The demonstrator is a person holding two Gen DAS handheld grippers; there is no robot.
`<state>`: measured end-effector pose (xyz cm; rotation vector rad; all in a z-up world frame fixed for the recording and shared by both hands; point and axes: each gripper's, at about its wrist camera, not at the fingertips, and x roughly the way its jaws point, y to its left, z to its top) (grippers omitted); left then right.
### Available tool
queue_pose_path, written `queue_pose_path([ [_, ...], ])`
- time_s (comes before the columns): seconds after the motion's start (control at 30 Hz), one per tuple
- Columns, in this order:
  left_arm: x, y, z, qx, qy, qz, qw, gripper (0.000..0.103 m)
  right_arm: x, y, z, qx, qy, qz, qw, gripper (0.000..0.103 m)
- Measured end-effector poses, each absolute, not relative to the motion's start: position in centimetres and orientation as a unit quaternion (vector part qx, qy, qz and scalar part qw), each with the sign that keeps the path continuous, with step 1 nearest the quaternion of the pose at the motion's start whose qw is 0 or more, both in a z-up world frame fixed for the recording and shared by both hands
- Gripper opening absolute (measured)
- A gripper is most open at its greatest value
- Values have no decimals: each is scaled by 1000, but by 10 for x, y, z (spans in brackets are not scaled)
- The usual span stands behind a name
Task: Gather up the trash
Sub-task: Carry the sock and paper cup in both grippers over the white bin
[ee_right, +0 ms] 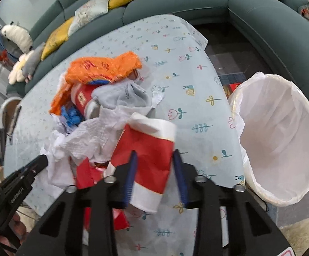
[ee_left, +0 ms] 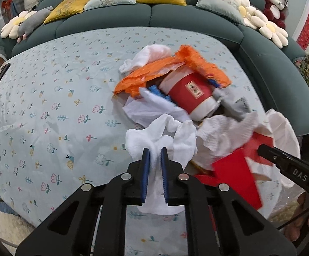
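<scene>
Lying heaped on the floral-clothed worktop (ee_left: 48, 98), trash pile (ee_left: 175, 98), left hand-held gripper (ee_left: 155, 153) clamped on white tissue (ee_left: 160, 136), right hand-held gripper (ee_right: 155, 156) squeezing a red-and-white paper cup (ee_right: 152, 149), only its view shows the white-lined bin (ee_right: 282, 140), nothing visible inside.

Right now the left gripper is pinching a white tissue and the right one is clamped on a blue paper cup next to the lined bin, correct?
Nearly. The cup between the right gripper fingers is red and white, not blue, as the right wrist view shows. The rest holds: the left gripper pinches a white tissue, and the lined bin stands just beside the cup.
</scene>
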<state>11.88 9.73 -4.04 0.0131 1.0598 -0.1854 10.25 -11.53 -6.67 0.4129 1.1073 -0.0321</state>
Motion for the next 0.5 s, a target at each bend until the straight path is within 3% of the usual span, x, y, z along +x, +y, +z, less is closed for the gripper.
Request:
queue_pose_path([
  [0.1,113,91,-29,3,498,-94,862,11,98,-121,-61,210,512,-7,833,18],
  [0.5,84,48,24,13,455,-140,879,10,59,-156,-13,214,456,-37,863,17],
])
